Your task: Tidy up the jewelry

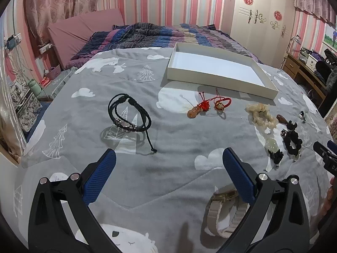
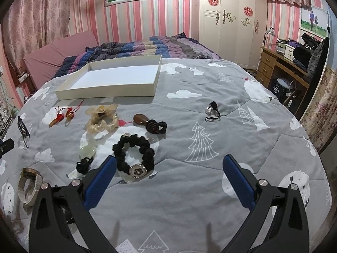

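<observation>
Left wrist view: our left claw (image 1: 169,161) hangs wide apart w/ nothing in it, above the bed (image 1: 130,80). The black cord bracelet (image 1: 129,113) lies just ahead-left of it, loose tail trailing toward us. The watch (image 1: 223,210) sits right under the claw's right finger, partly hidden. The white tray (image 1: 219,78) is farther back, nothing inside. Risks as we judge them: the quilt is soft and wrinkled, so a pinch may grab fabric along w/ the cord; the dangling tail could snag or drag; a low pass could knock the watch. The 2 red charms (image 1: 208,105) lie close together near the tray's front wall, so taking 1 may pull the other.

Right wrist view: our right claw (image 2: 169,161) is also spread wide, holding nothing. The black scrunchie (image 2: 133,156) w/ a round metal ornament lies just beside the left finger, looks soft and squashy; it'll probably compress and could slip if caught only by an edge. The pale jade pendant (image 2: 87,150) and its black knot sit near it, so a sloppy close may catch both. The cream scrunchie (image 2: 102,119), brown pendant (image 2: 140,119) and small clip (image 2: 211,110) lie well apart behind. The tray here is far-left, a long carry; small pieces could drop en route.
</observation>
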### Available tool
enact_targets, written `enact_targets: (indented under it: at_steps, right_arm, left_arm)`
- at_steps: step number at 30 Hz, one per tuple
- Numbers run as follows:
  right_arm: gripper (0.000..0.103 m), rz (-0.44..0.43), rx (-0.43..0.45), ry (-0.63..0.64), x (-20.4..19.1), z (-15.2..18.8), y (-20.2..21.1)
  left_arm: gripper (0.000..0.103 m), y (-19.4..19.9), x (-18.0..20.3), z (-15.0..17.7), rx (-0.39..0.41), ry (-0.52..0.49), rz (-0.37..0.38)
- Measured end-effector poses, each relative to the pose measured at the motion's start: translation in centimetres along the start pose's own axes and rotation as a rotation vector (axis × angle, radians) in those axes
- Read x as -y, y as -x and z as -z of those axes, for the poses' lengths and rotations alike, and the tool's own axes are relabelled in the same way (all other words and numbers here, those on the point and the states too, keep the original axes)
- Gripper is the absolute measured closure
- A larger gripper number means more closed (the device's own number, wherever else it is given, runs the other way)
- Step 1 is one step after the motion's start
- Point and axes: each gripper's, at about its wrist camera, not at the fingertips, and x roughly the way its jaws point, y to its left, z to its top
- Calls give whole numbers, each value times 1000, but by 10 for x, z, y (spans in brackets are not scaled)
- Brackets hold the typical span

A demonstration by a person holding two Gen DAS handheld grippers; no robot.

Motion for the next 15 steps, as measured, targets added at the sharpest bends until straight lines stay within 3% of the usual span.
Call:
enact_targets:
  at_steps: [15]
  right_arm:
    - [2, 0, -23, -5, 0, -5, -13]
  left_arm:
    - [3, -13, 1, -11, -16, -3, 8]
